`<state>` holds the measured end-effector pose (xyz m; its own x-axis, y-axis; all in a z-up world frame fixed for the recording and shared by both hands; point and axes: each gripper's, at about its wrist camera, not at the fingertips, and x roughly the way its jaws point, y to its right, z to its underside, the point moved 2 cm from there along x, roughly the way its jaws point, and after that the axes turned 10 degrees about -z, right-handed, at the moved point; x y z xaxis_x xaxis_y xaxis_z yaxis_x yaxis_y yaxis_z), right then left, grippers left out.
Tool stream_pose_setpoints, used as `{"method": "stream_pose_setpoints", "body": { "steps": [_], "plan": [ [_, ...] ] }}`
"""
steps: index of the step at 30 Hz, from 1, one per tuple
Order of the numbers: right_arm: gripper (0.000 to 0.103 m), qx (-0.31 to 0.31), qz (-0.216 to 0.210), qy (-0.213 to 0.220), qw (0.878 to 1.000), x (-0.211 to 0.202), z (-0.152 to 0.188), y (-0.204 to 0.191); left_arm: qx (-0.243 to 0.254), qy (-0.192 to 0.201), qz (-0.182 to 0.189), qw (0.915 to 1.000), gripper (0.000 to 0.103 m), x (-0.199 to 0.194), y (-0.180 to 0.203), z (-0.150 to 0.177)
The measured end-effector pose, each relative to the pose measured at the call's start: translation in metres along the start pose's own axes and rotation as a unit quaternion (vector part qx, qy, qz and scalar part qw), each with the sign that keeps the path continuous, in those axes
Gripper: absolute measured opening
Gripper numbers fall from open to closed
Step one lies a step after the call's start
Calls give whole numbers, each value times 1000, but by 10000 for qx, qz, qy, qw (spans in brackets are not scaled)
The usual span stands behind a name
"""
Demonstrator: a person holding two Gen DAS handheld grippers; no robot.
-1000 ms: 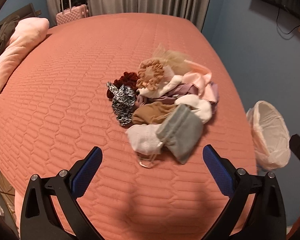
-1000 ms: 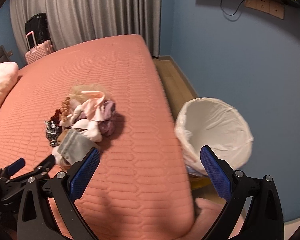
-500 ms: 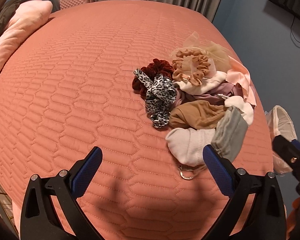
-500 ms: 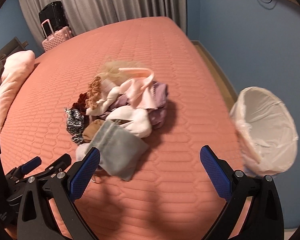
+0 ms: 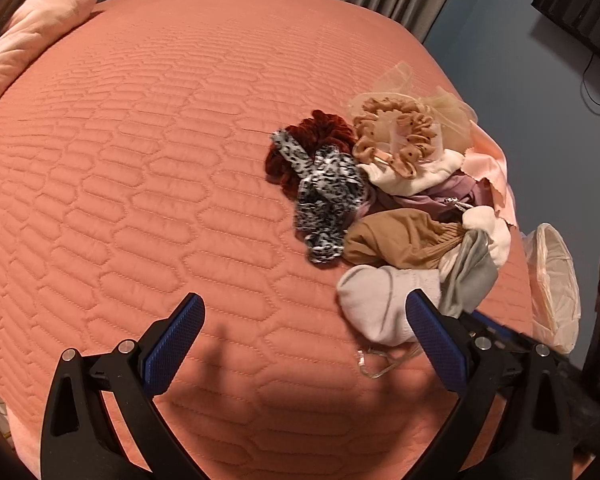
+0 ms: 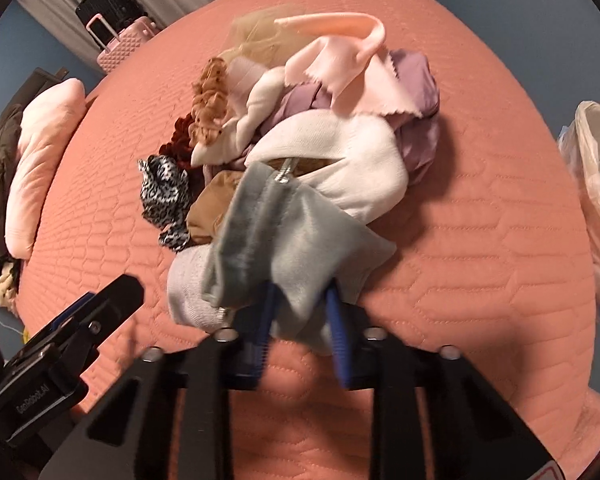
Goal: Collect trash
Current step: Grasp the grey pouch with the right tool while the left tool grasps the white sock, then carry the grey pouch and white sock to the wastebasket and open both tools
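Note:
A pile of cloth scraps lies on the salmon quilted bed (image 5: 140, 184): a grey velvet pouch (image 6: 284, 232), a white sock (image 5: 380, 304), a leopard-print scrunchie (image 5: 324, 196), a brown sock (image 5: 396, 240) and a tan scrunchie (image 5: 396, 136). My right gripper (image 6: 300, 316) has its jaws closing, and the blue pads pinch the pouch's near corner. In the left wrist view the pouch (image 5: 468, 276) bunches up above that gripper. My left gripper (image 5: 304, 304) is open over bare quilt just left of the pile, holding nothing. A lined bin (image 6: 596, 184) stands beside the bed at the right.
A pink pillow (image 5: 36, 28) lies at the bed's far left. A pink suitcase (image 6: 124, 44) and a black one (image 6: 108, 4) stand by the curtain. The bin (image 5: 556, 280) sits below the bed's right edge. A clear plastic piece (image 5: 374, 364) lies near the white sock.
My right gripper dropped onto the pile and went from wide open to pinching the grey pouch, which is now bunched. My left gripper sank toward the bed; the pile now sits right of it.

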<state>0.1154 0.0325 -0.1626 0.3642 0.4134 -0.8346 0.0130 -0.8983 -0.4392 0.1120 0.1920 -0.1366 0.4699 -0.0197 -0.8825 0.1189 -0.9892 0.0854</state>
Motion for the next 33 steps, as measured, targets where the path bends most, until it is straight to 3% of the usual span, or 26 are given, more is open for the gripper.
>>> {"method": "stream_pose_setpoints", "body": {
  "steps": [2, 10, 14, 17, 18, 20, 23, 33],
  "plan": [
    [5, -72, 25, -7, 10000, 1, 3, -2, 52, -65, 108, 9999, 96, 6, 8, 1],
    [3, -214, 253, 173, 9993, -35, 9, 3, -19, -403, 449, 9982, 95, 26, 30, 10],
    [3, -130, 352, 315, 9988, -57, 10, 11, 52, -476, 489, 9977, 80, 34, 42, 13],
    [3, -74, 427, 411, 9982, -72, 7, 16, 107, -564, 663, 9961, 55, 38, 56, 17],
    [3, -76, 458, 467, 9978, -77, 5, 16, 148, -563, 667, 9961, 52, 37, 60, 19],
    [3, -79, 458, 563, 9973, -88, 3, 17, 263, -450, 604, 9968, 42, 32, 70, 22],
    [3, -136, 500, 731, 9960, -104, 3, 20, 346, -316, 546, 9974, 37, 22, 79, 22],
    [3, -258, 574, 1343, 9889, -159, -1, 26, 759, 442, 616, 9942, 35, -40, 128, 5]
  ]
}}
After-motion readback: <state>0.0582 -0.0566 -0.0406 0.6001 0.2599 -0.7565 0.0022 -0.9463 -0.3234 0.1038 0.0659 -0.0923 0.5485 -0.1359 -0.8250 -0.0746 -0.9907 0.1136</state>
